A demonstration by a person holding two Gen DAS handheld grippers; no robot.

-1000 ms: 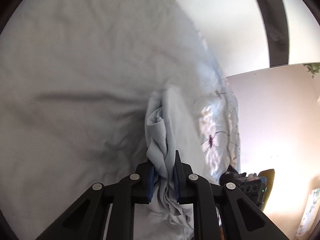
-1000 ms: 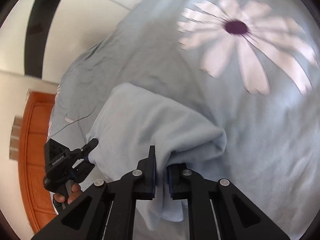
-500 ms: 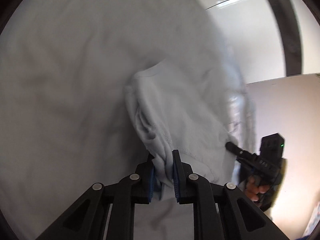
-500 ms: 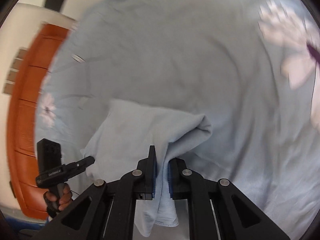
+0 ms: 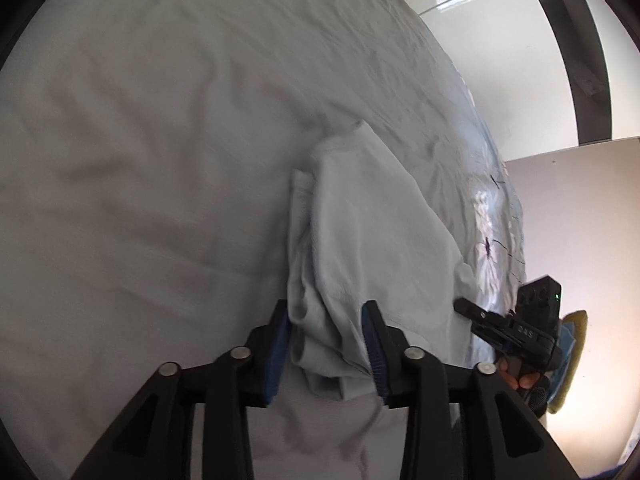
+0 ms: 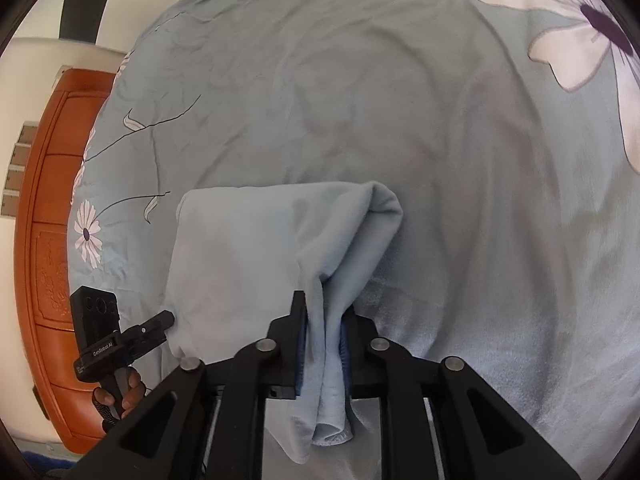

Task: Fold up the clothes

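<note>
The work surface is a bed covered by a pale grey-blue sheet (image 6: 360, 100), creased and printed with white daisies with dark purple centres and thin black stems. 1 large daisy (image 6: 592, 28) sits at the upper right of the right wrist view, and a small daisy (image 6: 87, 234) lies near the bed's left edge. Beyond that edge stands an orange-brown wooden door (image 6: 44, 240) with carved panels, set against a cream wall (image 6: 36, 52). A dark vertical post (image 5: 576, 52) crosses the bright white wall in the left wrist view, and a yellow-rimmed object (image 5: 574, 356) lies low at the right; what it is cannot be told.

The light blue garment (image 6: 240, 264) lies folded over on the sheet, near the bed's edge, with its 2 near corners gathered up between the grippers.

The left gripper (image 5: 326, 344) has just been opening: its blue pads stand apart with a bunched fold of the garment (image 5: 360, 240) loosely between them, the cloth touching the right pad while a gap shows at the left pad.

The right gripper (image 6: 323, 340) has also just been easing open, yet a hanging fold of cloth fills the narrow gap between its pads, touching both.

Each gripper shows in the other's view, held by a hand (image 6: 120, 392) at its handle.
</note>
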